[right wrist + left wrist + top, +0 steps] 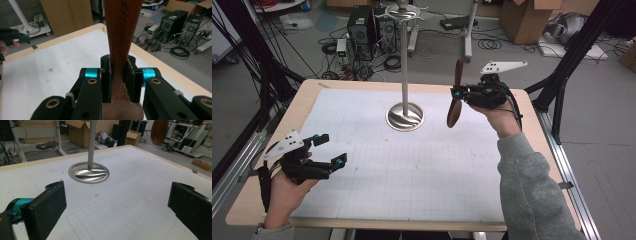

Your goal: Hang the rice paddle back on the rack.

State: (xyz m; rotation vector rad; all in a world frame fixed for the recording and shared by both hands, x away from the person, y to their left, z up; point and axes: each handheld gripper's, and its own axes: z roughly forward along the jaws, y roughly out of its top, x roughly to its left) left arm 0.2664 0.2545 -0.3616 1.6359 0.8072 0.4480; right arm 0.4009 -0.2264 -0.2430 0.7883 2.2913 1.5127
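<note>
A dark wooden spoon hangs upright above the table's right half, its bowl end down. My right gripper is shut on its handle, and in the right gripper view the two pads press the wooden spoon from both sides. A metal stand with a round base and a tall pole rises at the table's middle back, left of the spoon. My left gripper is held low over the near left of the table, jaws wide open with nothing between them; its black pads frame the metal stand.
The table carries a white gridded mat with a wooden rim. Black frame posts stand at the right and left. Computer towers, cables and cardboard boxes sit on the floor behind.
</note>
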